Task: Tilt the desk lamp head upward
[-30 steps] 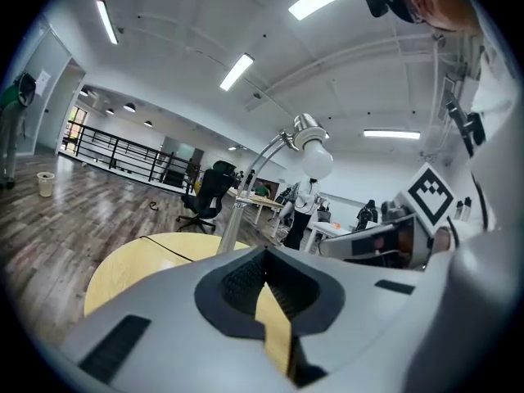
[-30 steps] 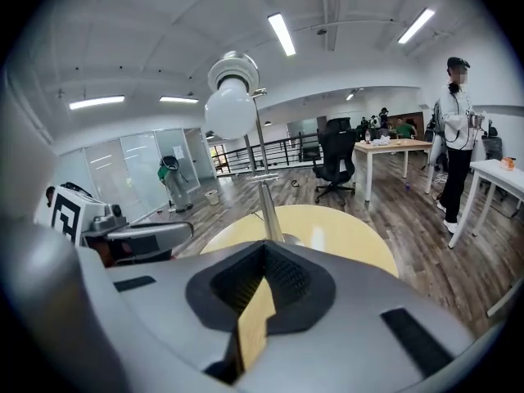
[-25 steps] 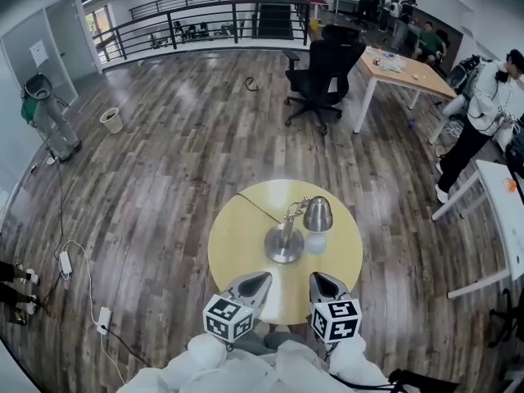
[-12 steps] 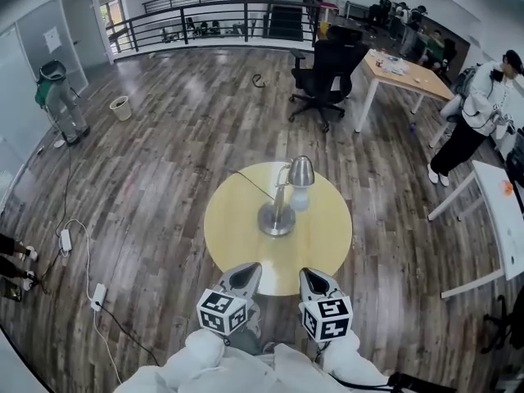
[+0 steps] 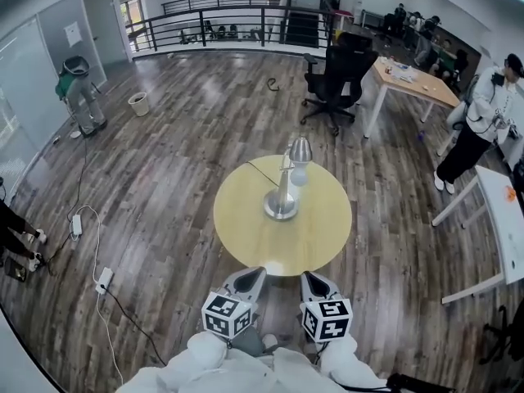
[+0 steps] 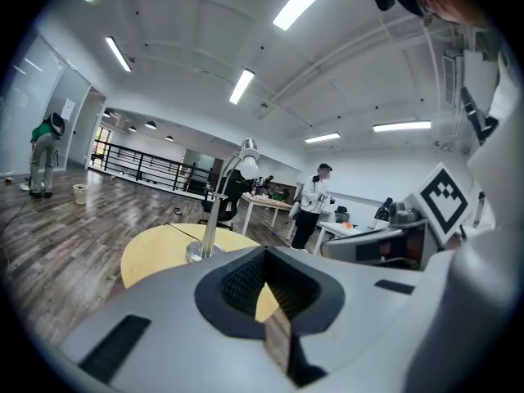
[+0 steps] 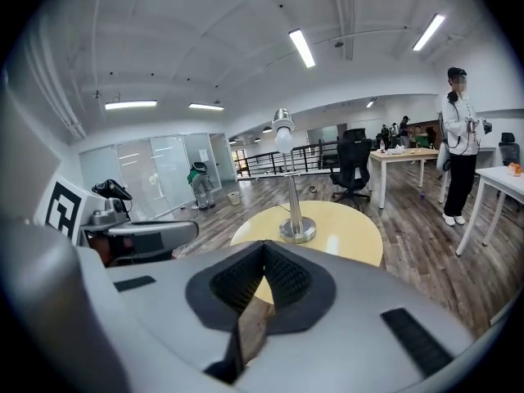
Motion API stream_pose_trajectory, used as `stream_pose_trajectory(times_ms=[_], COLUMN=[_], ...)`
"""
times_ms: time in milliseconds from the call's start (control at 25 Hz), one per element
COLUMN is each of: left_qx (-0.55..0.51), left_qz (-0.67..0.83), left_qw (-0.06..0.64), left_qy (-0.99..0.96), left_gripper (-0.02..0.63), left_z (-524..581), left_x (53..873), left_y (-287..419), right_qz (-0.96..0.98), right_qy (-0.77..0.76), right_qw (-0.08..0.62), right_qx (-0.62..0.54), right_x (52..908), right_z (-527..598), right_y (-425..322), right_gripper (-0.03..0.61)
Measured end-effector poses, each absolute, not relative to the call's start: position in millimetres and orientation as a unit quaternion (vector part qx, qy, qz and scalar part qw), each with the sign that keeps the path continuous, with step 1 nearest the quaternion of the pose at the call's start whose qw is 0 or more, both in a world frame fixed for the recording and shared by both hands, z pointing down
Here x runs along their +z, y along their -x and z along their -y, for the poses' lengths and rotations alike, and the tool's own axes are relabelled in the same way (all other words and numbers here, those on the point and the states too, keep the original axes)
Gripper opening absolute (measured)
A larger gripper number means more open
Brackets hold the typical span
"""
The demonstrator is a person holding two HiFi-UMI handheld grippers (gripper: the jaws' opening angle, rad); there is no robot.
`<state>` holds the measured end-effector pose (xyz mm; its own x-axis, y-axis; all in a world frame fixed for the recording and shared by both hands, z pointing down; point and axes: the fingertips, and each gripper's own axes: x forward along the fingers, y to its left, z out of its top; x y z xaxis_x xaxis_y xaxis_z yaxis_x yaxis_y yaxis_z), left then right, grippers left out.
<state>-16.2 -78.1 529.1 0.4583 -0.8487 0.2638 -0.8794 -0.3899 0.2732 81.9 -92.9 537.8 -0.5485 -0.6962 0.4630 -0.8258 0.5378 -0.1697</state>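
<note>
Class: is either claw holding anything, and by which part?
Nothing is held: left claw and right claw are shut, empty, short of the desk lamp.

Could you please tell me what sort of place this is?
Most likely an open-plan office or lab. A black office chair stands beside a long desk, and a metal railing runs along the far edge of the plank floor, perhaps around a stairwell.
</note>
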Motion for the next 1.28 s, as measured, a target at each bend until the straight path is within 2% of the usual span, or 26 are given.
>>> stream_pose_trajectory(times_ms=[440, 1280], left_qx=[0.054, 0.043], left_qz=[0.515, 0.515], left_qw=[0.193, 0.186], left_qy=[-0.834, -0.836], left_gripper=[0.000, 0.000], left_z=[41, 45], left_x=[529, 524], left_y=[18, 39], right_qz=[0.859, 0.854], right_qy=[-0.452, -0.461], right_qw=[0.157, 0.173], right_qx=[0.183, 0.169], right_x=[534, 536], right_z=[56, 54], right_y=[-73, -62], right_gripper=[0.012, 0.012])
